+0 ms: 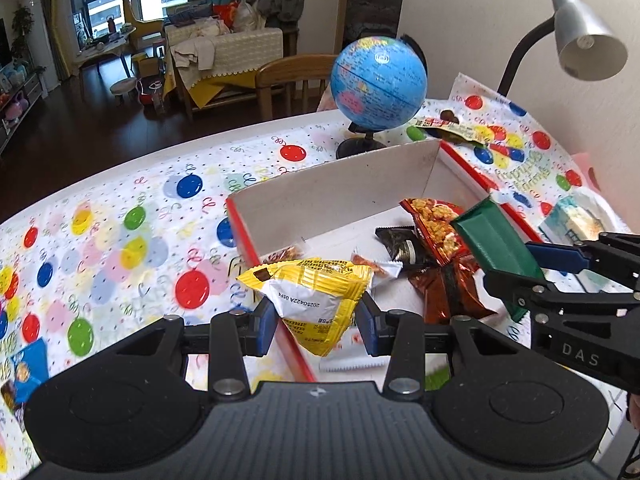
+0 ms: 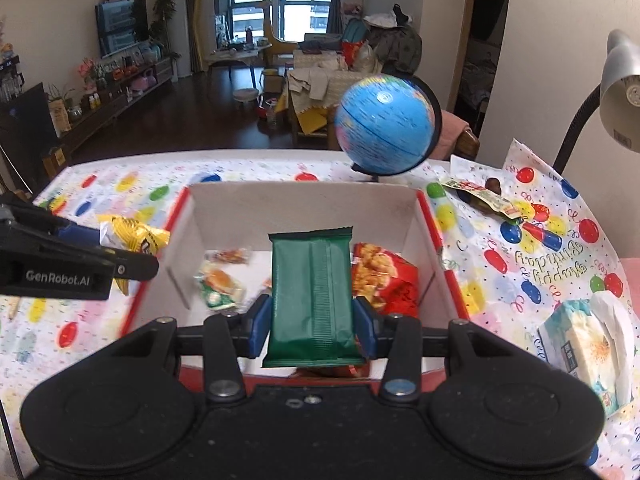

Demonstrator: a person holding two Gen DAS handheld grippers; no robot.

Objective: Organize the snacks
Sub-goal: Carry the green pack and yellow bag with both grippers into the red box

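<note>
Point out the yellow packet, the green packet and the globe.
yellow packet [image 1: 316, 300], left wrist view, on its white printed back.
green packet [image 2: 312, 300], right wrist view, on its centre seam.
globe [image 1: 378, 78], left wrist view, on the blue sphere.

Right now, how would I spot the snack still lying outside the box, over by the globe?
Find the blue globe behind the red-rimmed box. Just right of its stand, on the balloon tablecloth, lies a flat dark snack packet with a pale printed label, the only snack beside the lamp.
</note>
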